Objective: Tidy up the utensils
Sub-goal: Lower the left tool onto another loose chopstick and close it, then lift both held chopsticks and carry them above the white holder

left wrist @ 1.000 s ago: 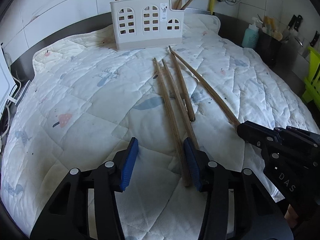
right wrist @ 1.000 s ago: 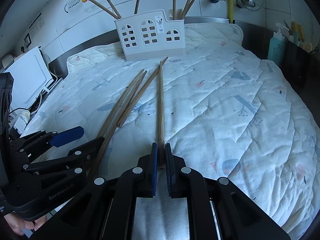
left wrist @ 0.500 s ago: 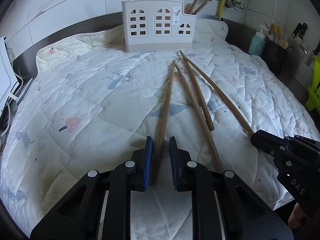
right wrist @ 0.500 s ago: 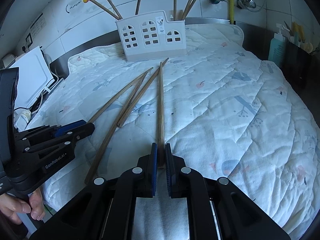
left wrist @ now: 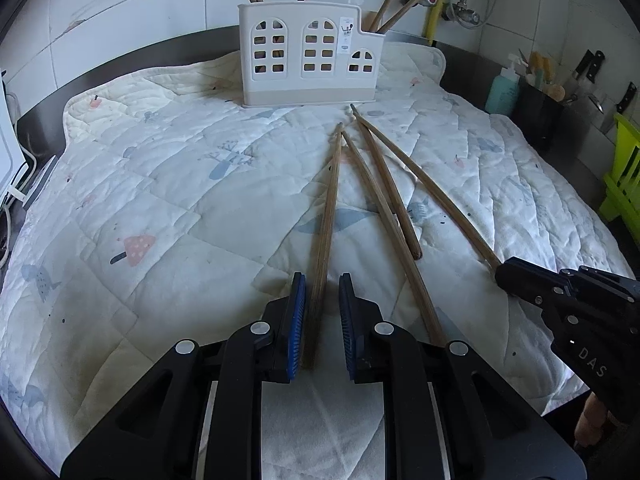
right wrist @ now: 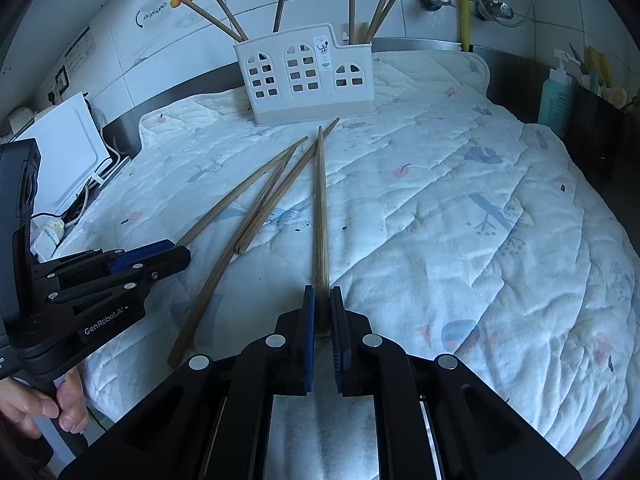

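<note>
Several long wooden chopsticks lie fanned on a quilted mat (left wrist: 160, 200) in front of a white utensil holder (left wrist: 308, 60) (right wrist: 304, 76), which has more chopsticks standing in it. My left gripper (left wrist: 321, 280) (right wrist: 176, 248) is shut on the near end of the leftmost chopstick (left wrist: 330, 200) (right wrist: 240, 196). My right gripper (right wrist: 322, 290) (left wrist: 502, 270) is shut on the near end of the rightmost chopstick (right wrist: 320, 200) (left wrist: 432, 192). Two loose chopsticks (left wrist: 382, 216) (left wrist: 394, 200) lie between the held ones, their far tips close together near the holder.
A teal soap bottle (left wrist: 502, 92), a black caddy (left wrist: 540, 112) and a green rack (left wrist: 624, 184) stand right of the mat. A white appliance (right wrist: 64, 160) with cables sits at the left edge. A person's hand (right wrist: 44, 408) holds the left gripper's handle.
My left gripper went from wide open to shut on the leftmost chopstick, whose near end swung left, away from its neighbours. The right gripper kept still, shut on its chopstick.
</note>
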### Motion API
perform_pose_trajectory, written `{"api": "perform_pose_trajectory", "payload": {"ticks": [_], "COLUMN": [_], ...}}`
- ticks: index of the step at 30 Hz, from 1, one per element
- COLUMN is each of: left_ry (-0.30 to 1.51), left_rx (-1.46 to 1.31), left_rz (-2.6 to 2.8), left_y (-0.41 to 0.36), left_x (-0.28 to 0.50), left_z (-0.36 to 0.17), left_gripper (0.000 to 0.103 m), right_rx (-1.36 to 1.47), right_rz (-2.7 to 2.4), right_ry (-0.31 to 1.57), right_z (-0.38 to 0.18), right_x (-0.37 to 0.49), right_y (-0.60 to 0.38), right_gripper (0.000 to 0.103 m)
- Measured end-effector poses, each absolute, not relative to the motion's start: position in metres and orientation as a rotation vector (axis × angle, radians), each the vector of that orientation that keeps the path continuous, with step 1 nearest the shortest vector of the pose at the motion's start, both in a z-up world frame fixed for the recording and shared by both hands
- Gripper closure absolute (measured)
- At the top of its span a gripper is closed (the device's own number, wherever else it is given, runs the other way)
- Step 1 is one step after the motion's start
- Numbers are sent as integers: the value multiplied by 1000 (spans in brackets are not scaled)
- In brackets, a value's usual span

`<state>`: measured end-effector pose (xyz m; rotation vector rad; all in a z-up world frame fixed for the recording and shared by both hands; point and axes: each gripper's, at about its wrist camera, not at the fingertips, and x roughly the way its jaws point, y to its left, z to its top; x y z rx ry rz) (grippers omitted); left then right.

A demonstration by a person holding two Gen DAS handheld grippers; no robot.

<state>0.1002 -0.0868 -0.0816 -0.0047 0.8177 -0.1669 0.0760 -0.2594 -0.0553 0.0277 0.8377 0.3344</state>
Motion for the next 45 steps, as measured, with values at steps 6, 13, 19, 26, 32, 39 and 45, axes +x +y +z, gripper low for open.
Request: {"api": "perform_pose_trajectory", "payload": {"ticks": [6, 13, 19, 26, 32, 39, 45], "left_ry": [816, 835, 818, 736, 681, 646, 645], "left_rx": [-5, -46, -50, -68, -89, -64, -58], "left_rz": [-193, -229, -259, -287, -298, -310, -323], "left_y": [-87, -78, -72, -62, -54, -51, -49], "left_x": [102, 109, 109, 109, 122, 149, 177], "left_z": [-83, -79, -71, -36, -5, 32, 58], "left_gripper": [86, 96, 97, 97, 97, 97, 97], "right_rx": [15, 18, 3, -32, -32, -55, -91], "right_rz": [332, 332, 325, 326, 350, 394, 419], "right_ry": [830, 810, 736, 638, 570, 551, 544], "right_z": [-56, -46, -15, 33, 75, 124, 168], "right_x": [76, 74, 70, 73, 92, 133, 180], "right_y": [-258, -262, -269, -278, -286, -287, -279], "right_gripper": [96, 96, 96, 96, 96, 96, 96]}}
